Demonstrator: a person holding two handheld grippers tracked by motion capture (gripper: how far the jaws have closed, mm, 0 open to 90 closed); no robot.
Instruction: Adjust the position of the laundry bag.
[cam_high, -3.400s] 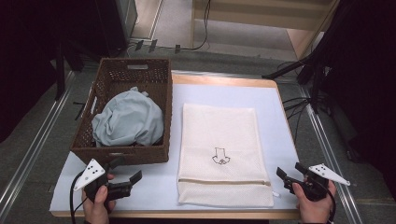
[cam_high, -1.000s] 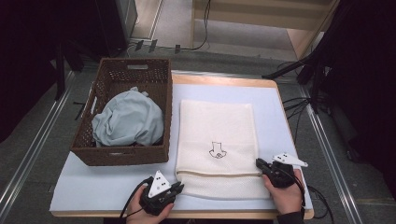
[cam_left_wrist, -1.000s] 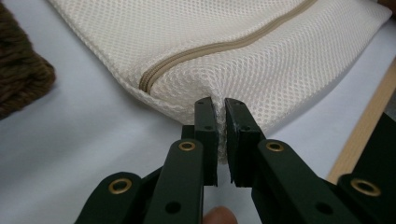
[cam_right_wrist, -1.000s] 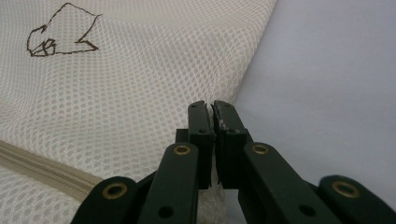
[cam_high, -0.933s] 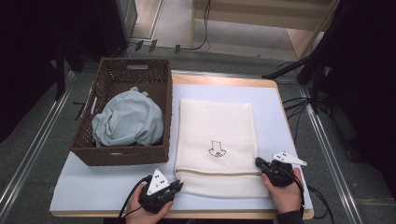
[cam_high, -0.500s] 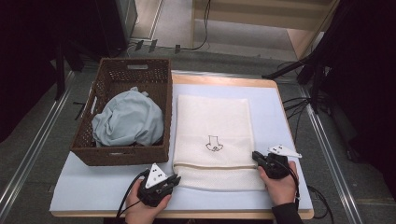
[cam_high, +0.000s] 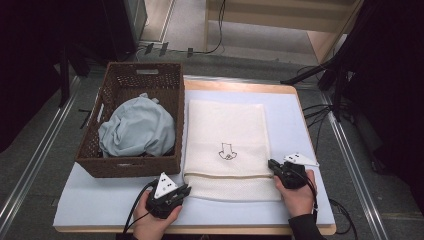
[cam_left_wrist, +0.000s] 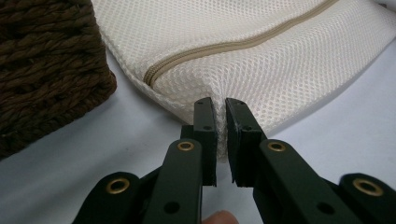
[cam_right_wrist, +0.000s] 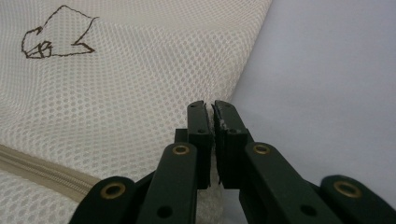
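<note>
A cream mesh laundry bag with a small dark embroidered mark lies flat in the middle of the white table. My left gripper is shut on its near left corner; in the left gripper view the mesh puckers between the jaws of that gripper, just below the tan zipper. My right gripper is shut on the bag's right edge; the right gripper view shows this gripper pinching the mesh beside the mark.
A brown woven basket holding a crumpled pale blue cloth stands left of the bag, close to my left gripper. The white table top ends in a wooden edge. Cables run along the floor at the right.
Both grippers came in from the table's front corners and closed on the bag's near end. Over the last second they and the bag's near edge shifted slightly away from the front edge.
</note>
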